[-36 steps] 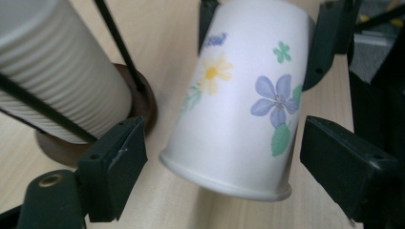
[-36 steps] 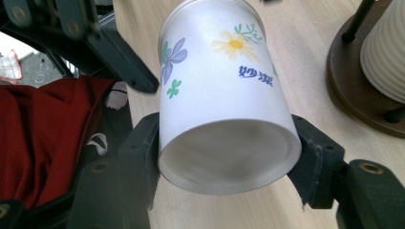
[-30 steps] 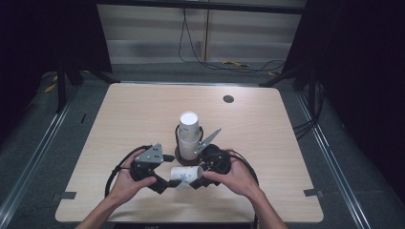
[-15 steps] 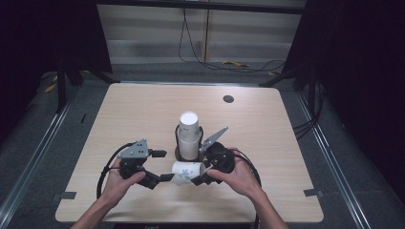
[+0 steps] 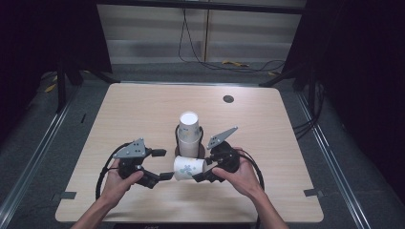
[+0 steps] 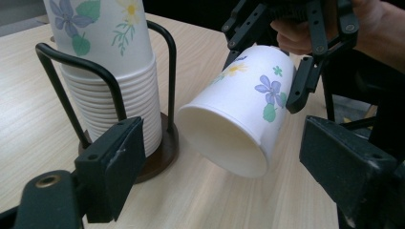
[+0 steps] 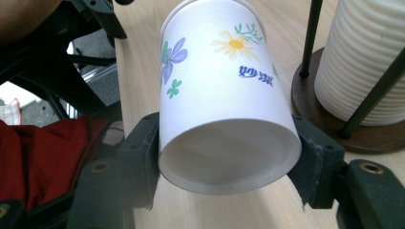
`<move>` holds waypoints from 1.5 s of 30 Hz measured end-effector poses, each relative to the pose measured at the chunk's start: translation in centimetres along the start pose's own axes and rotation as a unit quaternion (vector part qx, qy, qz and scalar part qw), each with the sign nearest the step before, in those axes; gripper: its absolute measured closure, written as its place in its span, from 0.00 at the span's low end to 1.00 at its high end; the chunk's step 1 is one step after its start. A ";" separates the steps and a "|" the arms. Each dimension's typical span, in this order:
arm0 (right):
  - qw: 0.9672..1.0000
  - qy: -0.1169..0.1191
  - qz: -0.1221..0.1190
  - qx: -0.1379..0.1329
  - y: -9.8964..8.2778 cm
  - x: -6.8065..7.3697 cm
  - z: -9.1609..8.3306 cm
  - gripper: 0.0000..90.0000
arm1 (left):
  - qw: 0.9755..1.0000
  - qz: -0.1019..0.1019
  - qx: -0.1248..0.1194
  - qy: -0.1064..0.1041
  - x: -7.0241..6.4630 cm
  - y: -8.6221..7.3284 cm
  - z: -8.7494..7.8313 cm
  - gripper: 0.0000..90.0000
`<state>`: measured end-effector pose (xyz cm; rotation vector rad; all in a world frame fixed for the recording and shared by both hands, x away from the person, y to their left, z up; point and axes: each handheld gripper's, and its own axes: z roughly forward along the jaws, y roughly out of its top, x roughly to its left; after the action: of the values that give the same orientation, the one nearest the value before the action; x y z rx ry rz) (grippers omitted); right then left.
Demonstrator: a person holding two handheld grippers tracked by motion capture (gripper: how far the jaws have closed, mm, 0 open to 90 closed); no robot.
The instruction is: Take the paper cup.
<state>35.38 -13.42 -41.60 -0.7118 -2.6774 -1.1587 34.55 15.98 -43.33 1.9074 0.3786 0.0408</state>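
Paper cup (image 5: 189,167) held sideways at the table's near edge

Right gripper (image 5: 202,176) fingers clamp its base just beside the cup stack (image 5: 189,134) in its wire holder (image 6: 165,86); left gripper (image 5: 163,164) fingers stand wide apart, empty, facing its mouth. Bare table (image 5: 143,109) stretches beyond and to both sides.

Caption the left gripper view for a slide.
Right gripper holds a flowered paper cup sideways beside the cup stack in its wire holder, between the open left gripper's jaws.
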 end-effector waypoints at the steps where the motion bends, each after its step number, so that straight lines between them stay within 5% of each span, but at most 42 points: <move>1: 1.000 0.002 -0.002 -0.004 0.0 0.0 0.0 0.40 | 1.000 0.001 -0.001 0.001 0.0 0.0 0.0 0.17; 13: 0.998 0.021 -0.014 -0.063 -0.1 0.2 -0.5 0.40 | 0.999 -0.017 -0.028 -0.012 -0.1 0.1 0.0 0.17; 29: 0.990 0.050 -0.020 -0.133 -0.3 0.4 -0.8 0.40 | 0.999 -0.016 -0.037 -0.010 -0.6 0.5 0.3 0.17; 40: 0.991 0.054 -0.026 -0.120 -0.2 0.5 -0.3 0.41 | 0.999 -0.020 -0.042 -0.025 -0.4 0.5 0.6 0.26; 45: 0.991 0.058 -0.028 -0.121 -0.1 0.6 -0.3 0.41 | 0.998 -0.026 -0.042 -0.032 -0.4 0.5 0.9 0.22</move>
<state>34.77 -13.47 -41.32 -0.5829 -2.5032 -1.5085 34.52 14.88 -43.17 1.8095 0.3782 -0.0378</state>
